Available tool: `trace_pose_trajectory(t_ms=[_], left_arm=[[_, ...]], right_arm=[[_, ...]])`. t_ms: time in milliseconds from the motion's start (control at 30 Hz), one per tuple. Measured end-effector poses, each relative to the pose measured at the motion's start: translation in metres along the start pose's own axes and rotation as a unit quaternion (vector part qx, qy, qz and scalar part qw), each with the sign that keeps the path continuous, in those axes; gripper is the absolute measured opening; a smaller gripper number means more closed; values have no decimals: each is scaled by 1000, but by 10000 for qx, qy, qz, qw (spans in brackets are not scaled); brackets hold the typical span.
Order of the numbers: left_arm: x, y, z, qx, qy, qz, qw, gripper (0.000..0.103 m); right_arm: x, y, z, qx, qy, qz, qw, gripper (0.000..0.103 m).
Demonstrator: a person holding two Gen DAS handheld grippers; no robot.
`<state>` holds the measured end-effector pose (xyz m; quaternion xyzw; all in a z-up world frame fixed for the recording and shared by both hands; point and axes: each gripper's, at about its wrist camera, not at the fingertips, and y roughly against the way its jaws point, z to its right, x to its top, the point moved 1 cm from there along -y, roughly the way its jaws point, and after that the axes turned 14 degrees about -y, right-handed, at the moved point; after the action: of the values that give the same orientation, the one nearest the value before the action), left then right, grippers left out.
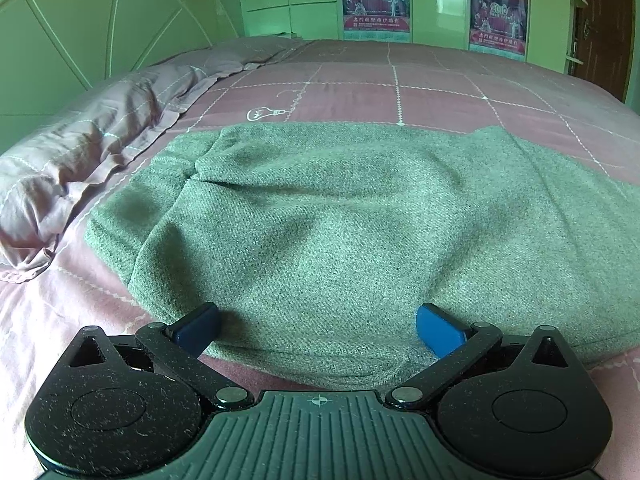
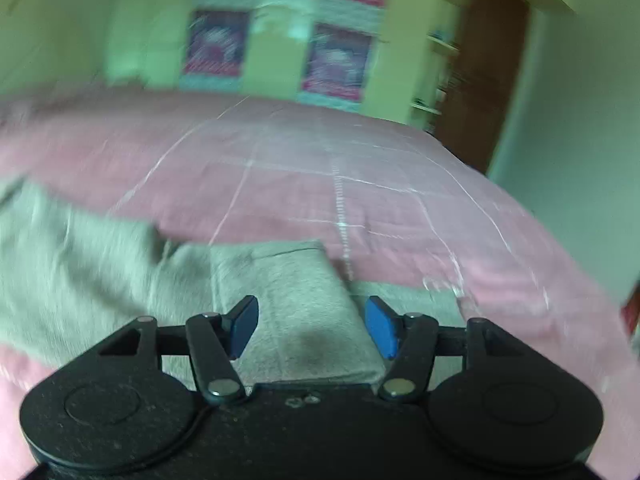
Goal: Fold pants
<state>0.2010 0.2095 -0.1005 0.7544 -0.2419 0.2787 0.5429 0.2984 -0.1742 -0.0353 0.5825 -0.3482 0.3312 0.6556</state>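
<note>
Left gripper [image 1: 318, 326] wide open, empty over pants [image 1: 340, 220] | right gripper [image 2: 311, 326] open too | risk: shallow pinch grabs one layer, fold slides on bed [image 1: 440, 88]

On the pale green wardrobe doors facing me hang two matching red and blue paper calendar posters, one at left [image 1: 375, 0] and one at right [image 1: 498, 14]. Each shows "2010" in large white numerals; their smaller Chinese lettering is too small to read.
</note>
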Motion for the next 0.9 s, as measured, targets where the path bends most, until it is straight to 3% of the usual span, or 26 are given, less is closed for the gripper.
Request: trace_pose_trajectory(t_ms=[100, 233, 333, 533, 600, 667, 767, 833, 900], left_arm=[[0, 1, 0, 1, -1, 2, 10000, 103], [-2, 1, 0, 7, 1, 52, 10000, 103], [-2, 0, 1, 28, 1, 84, 10000, 103], [-1, 1, 1, 2, 1, 59, 10000, 103], [-1, 1, 1, 9, 0, 62, 10000, 103], [-1, 1, 2, 17, -6, 68, 10000, 103], [-1, 0, 2, 8, -14, 63, 10000, 103], [-2, 0, 2, -2, -17, 68, 10000, 103], [-1, 0, 2, -6, -16, 62, 10000, 103]], right_arm=[[-3, 7, -19, 101, 826, -13, 9965, 48], [-17, 31, -25, 387, 1305, 77, 9907, 46], [-31, 28, -31, 338, 1847, -54, 9822, 44], [-23, -3, -37, 164, 1747, -267, 9841, 23], [-15, -9, -34, 335, 1412, -402, 9886, 3], [-7, -12, -31, 220, 1181, -397, 9920, 1], [24, 9, 2, 427, -134, 117, 9989, 1], [47, 26, 40, 455, -1158, 514, 9909, 1], [58, 39, 88, 328, -2113, 769, 9738, 1]])
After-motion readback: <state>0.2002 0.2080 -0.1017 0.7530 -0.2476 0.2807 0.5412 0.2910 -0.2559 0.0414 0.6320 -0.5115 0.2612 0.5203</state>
